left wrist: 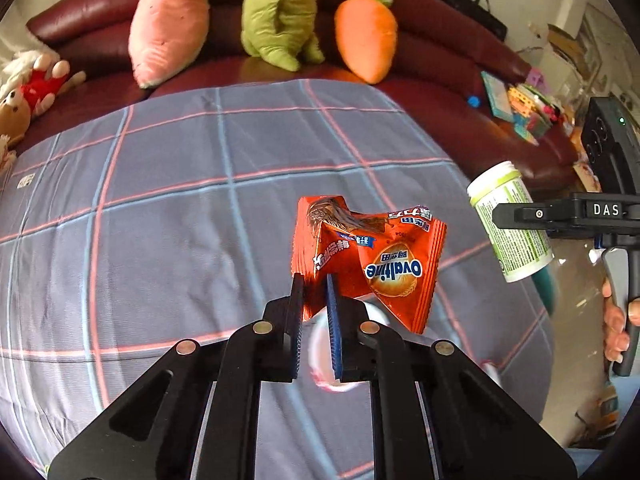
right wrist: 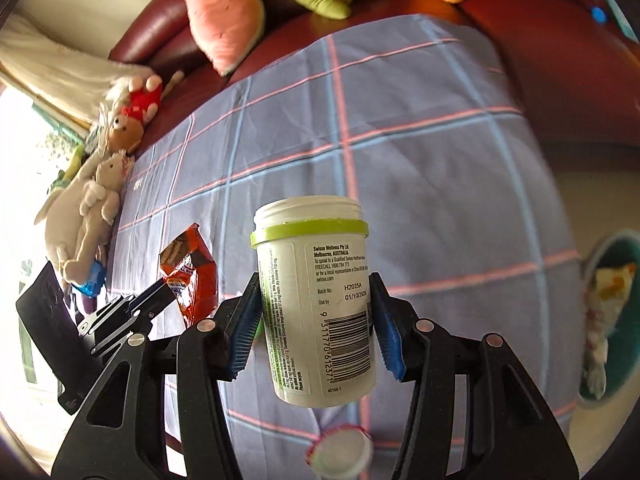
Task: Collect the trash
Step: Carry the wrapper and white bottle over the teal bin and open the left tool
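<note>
My left gripper (left wrist: 314,280) is shut on one corner of a crumpled orange Ovaltine wrapper (left wrist: 376,256), lifted above the checked cloth (left wrist: 160,220). In the right wrist view the same wrapper (right wrist: 194,276) hangs from the left gripper (right wrist: 170,282) at the left. My right gripper (right wrist: 316,280) is shut on a white supplement bottle (right wrist: 320,312) with a green band and no cap, held upright above the cloth. That bottle (left wrist: 508,224) also shows at the right of the left wrist view, where a hand (left wrist: 614,320) holds the right gripper's handle.
A round white lid with a red rim (right wrist: 340,452) lies on the cloth below the bottle. A teal bin (right wrist: 624,248) holding trash stands at the right. A blue wrapper (right wrist: 90,282) lies by plush rabbits (right wrist: 92,208). Plush toys (left wrist: 168,20) line the red sofa (left wrist: 440,68).
</note>
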{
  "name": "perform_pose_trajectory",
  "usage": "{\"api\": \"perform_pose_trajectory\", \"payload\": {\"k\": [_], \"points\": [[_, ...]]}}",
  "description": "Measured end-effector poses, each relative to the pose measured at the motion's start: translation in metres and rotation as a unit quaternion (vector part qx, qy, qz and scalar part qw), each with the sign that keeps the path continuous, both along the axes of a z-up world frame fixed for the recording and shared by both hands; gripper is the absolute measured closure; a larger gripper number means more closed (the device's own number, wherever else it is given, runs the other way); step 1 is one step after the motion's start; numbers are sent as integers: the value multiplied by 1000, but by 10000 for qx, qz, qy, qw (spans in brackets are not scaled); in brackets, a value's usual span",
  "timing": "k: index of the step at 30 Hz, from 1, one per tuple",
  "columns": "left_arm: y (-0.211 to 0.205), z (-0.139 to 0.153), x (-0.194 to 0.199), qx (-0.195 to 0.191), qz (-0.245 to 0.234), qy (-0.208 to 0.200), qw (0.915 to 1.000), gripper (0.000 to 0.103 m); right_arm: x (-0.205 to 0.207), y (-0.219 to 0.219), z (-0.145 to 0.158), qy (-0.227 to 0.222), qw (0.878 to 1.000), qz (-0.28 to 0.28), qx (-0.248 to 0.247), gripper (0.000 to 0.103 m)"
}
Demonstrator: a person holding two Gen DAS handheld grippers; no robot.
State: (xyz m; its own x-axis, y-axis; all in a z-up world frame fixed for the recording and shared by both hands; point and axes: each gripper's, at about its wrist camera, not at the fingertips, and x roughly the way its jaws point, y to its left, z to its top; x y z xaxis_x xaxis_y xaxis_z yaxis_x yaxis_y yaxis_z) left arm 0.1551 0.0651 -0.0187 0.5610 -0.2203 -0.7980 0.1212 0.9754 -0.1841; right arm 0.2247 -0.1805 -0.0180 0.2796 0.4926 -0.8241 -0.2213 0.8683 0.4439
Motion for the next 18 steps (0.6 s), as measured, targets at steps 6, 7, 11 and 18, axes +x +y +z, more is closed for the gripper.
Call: {"api": "perform_pose_trajectory", "payload": {"k": [6,7,11,18], "points": [[-55,10,-5,-48,-431,-55,9990,91,-31,-71,9,-114,9984,-536,168,53],[-65,12,-6,-69,-506,-62,9987,91,-37,-86,10,-152,9976,-655,182,53],[-104,16,-8,-101,-818,-76,9966,91,-54,-136,13,-232,9935,-1074,292,53],[-180,18,-11,-5,-1416,-47,9899,91,-83,-214,12,-397,9840,-1685,424,53]]}}
